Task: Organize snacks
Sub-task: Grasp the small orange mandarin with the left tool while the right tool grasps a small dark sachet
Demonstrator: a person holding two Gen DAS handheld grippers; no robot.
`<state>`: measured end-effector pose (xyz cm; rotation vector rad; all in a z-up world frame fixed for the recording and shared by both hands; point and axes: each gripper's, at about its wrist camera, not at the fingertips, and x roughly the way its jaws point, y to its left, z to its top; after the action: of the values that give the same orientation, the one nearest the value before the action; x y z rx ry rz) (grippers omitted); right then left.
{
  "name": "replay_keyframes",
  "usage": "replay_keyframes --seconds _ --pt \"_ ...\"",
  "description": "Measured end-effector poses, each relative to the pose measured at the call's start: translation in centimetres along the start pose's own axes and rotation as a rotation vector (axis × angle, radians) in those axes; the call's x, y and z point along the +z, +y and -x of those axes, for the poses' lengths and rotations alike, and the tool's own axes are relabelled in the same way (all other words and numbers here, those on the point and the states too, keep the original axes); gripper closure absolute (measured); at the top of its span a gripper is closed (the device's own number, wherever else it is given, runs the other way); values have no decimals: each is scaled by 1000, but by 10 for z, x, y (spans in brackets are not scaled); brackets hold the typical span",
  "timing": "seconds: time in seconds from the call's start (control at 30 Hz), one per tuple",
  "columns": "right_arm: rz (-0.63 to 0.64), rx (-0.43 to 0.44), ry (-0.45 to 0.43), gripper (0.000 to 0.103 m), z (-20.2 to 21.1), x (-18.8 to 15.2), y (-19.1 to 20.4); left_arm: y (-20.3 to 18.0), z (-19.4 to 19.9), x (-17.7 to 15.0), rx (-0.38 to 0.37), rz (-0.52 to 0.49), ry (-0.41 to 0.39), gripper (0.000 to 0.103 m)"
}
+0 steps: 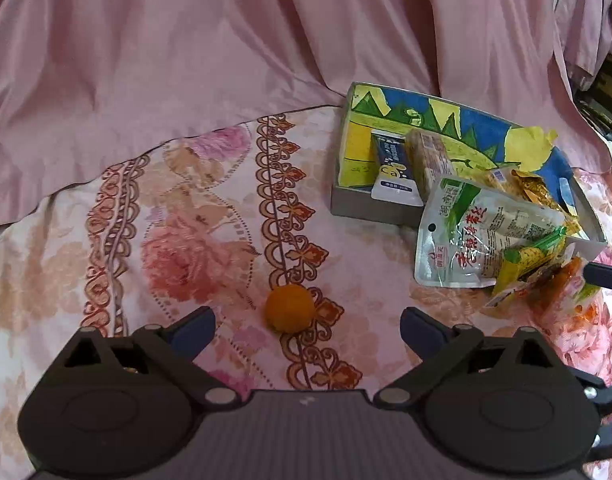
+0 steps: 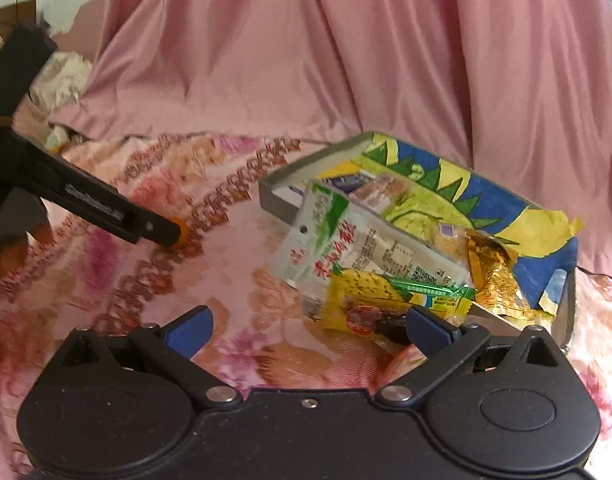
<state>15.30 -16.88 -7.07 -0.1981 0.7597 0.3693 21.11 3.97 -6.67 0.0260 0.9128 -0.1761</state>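
Left hand-held gripper (image 1: 308,326) hovers released over a small round orange snack ball (image 1: 290,308) on the floral pink bedspread (image 1: 194,240), glossy pink drapery (image 1: 226,48) behind. Right hand-held gripper (image 2: 308,326) is spread too, grasping nothing. At two o'clock, a shallow grey cardboard box with colourful painted lining (image 1: 348,210) holds crinkly foil snack packets (image 1: 482,232), several spilling over its rim.

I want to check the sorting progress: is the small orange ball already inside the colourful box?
No, the small orange ball lies alone on the floral bedsheet, apart from the colourful box.
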Motion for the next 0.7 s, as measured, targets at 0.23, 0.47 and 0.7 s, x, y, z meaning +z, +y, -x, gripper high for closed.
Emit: replay_keyframes --seconds 0.23,0.47,0.7 --pt "138 -17 23 1 -28 0 -10 3 -24 1 -12 -8 42 17" --pt "209 -37 57 1 -46 -3 -14 -2 -36 0 -22 -57 57 33" --pt "367 -129 118 10 -54 -12 1 -8 -42 -5 -53 -96 71 64"
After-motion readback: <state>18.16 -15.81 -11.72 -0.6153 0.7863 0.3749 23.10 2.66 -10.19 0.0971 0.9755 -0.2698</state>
